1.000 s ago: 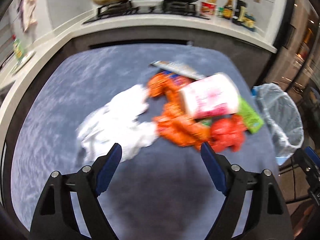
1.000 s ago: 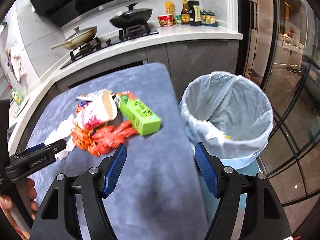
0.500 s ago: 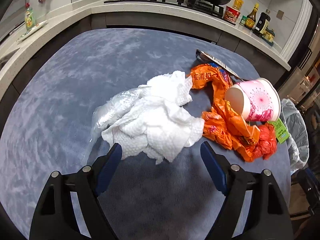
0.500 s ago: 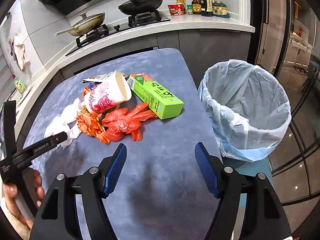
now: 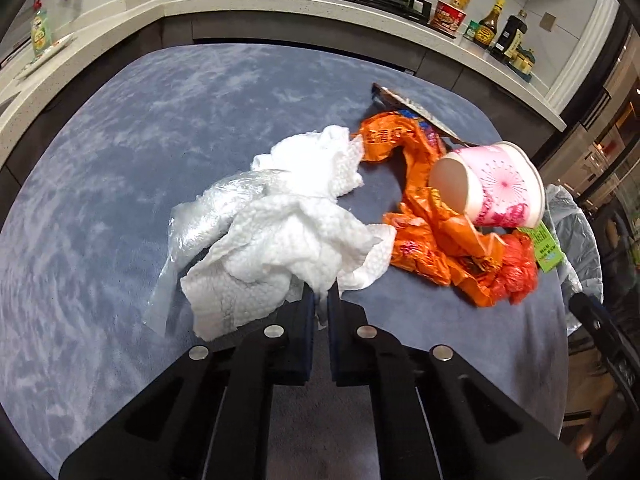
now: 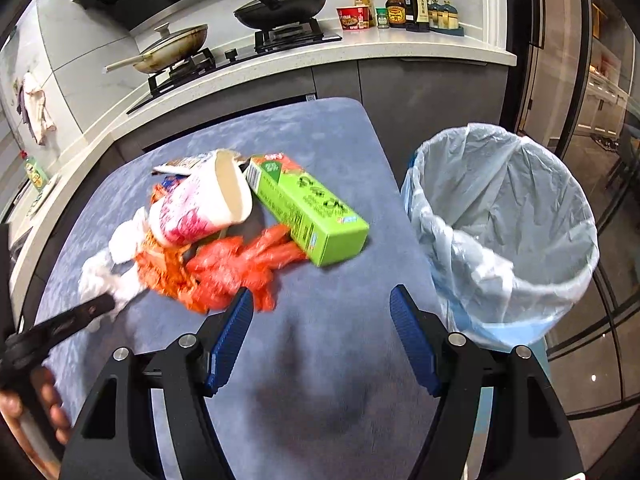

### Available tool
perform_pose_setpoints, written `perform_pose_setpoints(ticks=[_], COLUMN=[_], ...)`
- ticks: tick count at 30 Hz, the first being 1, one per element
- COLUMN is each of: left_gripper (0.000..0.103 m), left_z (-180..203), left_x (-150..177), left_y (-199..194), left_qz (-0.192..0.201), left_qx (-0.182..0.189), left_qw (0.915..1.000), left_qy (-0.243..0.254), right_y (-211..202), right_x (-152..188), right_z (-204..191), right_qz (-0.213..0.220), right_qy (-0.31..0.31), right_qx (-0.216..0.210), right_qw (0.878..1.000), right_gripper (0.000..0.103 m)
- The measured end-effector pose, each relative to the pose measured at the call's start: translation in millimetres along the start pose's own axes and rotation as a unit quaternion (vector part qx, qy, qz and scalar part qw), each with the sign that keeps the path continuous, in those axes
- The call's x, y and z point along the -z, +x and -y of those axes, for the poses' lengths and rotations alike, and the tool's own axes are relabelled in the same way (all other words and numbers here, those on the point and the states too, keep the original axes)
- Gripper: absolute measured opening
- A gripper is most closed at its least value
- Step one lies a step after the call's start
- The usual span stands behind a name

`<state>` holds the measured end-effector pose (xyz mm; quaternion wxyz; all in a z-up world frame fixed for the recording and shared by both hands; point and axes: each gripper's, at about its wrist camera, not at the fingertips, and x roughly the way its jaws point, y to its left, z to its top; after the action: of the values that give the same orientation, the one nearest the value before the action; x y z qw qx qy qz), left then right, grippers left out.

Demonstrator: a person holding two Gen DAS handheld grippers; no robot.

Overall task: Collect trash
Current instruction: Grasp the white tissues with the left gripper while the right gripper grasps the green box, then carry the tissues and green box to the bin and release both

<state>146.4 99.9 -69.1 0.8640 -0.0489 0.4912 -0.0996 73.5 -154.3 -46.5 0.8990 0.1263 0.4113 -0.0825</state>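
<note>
Fingers of the left gripper (image 5: 322, 308) are seen clenched together at the near edge of the crumpled white paper towel (image 5: 288, 236), a fold of which is pinched between the two pads. This gripper is held low and pointed forward over the blue-grey table (image 5: 120, 140); in the right wrist view it is seen from the side, angled down to the towel, with the person's left hand (image 6: 36, 416) wrapped around its handle. The right gripper (image 6: 322, 320) is held above bare tabletop with its blue-padded fingers spread wide and nothing between them. A clear plastic film (image 5: 200, 232) is tucked against the towel's left side. Just beyond the towel, an orange snack wrapper (image 5: 420, 216) is touched by it, and a red plastic bag (image 6: 236, 268) lies beside that. A pink-and-white paper cup (image 6: 200, 204) is tipped on its side on top of the wrappers, and a green carton (image 6: 308, 208) lies against the cup and over the red bag. To the right, off the table's edge, a trash bin (image 6: 504, 224) lined with a pale bag is stood open. Farther back, a counter with a stove and pans is visible.
</note>
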Motion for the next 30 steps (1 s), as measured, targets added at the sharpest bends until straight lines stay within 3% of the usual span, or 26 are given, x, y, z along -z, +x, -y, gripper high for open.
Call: perform_pose_setpoints(ticks=[9, 17, 21, 30], left_gripper=[0.005, 0.005, 0.005, 0.005], left_z=[18.3, 18.1, 14.8, 10.8], left_x=[4.2, -1.1, -2.1, -3.7], left_y=[-13.4, -14.2, -15.0, -37.8], left_qz=[-0.016, -0.017, -0.018, 0.004], left_qx=[0.010, 0.002, 0.002, 0.002], left_qw=[0.9997, 0.9996, 0.9997, 0.9999], left_qy=[0.017, 0.021, 0.015, 0.010], right_y=[32.1, 61.5, 67.9, 26.8], right_x=[-31.3, -40.2, -38.3, -33.2], right_z=[14.7, 19.6, 20.7, 15.4], right_qz=[0.009, -0.011, -0.022, 0.006], right_qy=[0.022, 0.022, 0.025, 0.020], right_qx=[-0.017, -0.051, -0.062, -0.061], right_qw=[1.000, 0.998, 0.998, 0.998], right_gripper=[0.068, 0.068, 0.051, 0.046])
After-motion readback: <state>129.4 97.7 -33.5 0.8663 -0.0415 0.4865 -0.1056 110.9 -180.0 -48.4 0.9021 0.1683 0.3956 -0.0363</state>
